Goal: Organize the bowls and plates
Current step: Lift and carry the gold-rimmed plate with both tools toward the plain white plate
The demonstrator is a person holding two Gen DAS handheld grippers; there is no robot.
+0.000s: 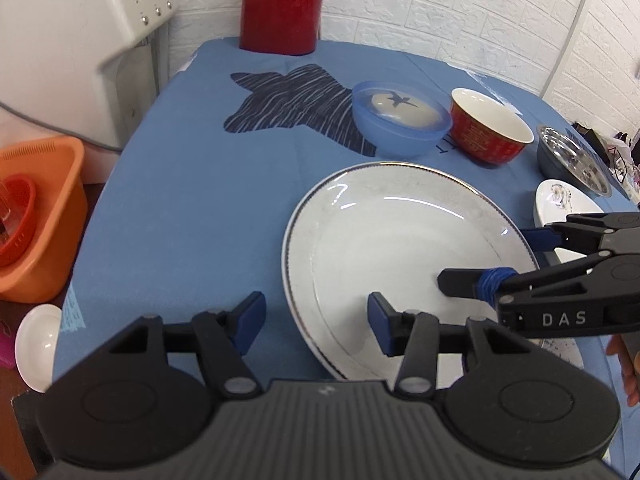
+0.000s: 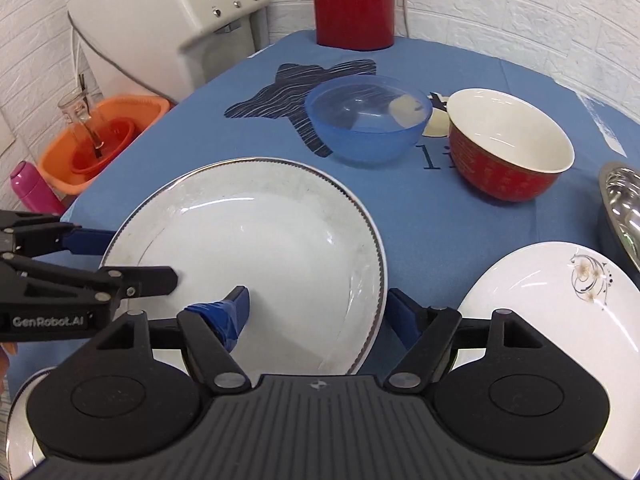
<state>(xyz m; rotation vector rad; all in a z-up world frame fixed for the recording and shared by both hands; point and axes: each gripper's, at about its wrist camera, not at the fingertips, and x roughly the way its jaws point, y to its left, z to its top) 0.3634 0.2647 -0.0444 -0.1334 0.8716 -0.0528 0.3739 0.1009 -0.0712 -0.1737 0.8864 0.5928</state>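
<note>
The large white plate point(image 1: 400, 256) with a thin dark rim line lies flat on the blue tablecloth point(image 1: 180, 208), occupying the lower centre-right of the left wrist view and the centre-left of the right wrist view.

Left gripper point(image 1: 316, 322): jaws spread wide. One finger stands over the plate's near-left rim; the other is over bare cloth. Nothing is held.

Right gripper point(image 2: 318, 312): jaws spread wide, straddling the plate's right rim. The tape-wrapped finger is over the plate's inner surface; the other is outside the rim. Contact with the plate cannot be determined. Nothing is clamped.

Upper centre of both views:
- a translucent blue bowl point(image 2: 366, 120), upright
- a red bowl point(image 2: 508, 144) with white interior, just beside it to the right
- a metal bowl point(image 1: 572, 160) at the right edge

A second white plate point(image 2: 532, 300) with a floral mark lies at lower right of the right wrist view, near the large plate.

A red jug point(image 1: 282, 4) stands at top centre. An orange basin point(image 1: 40, 216) sits off the table at the left edge.
</note>
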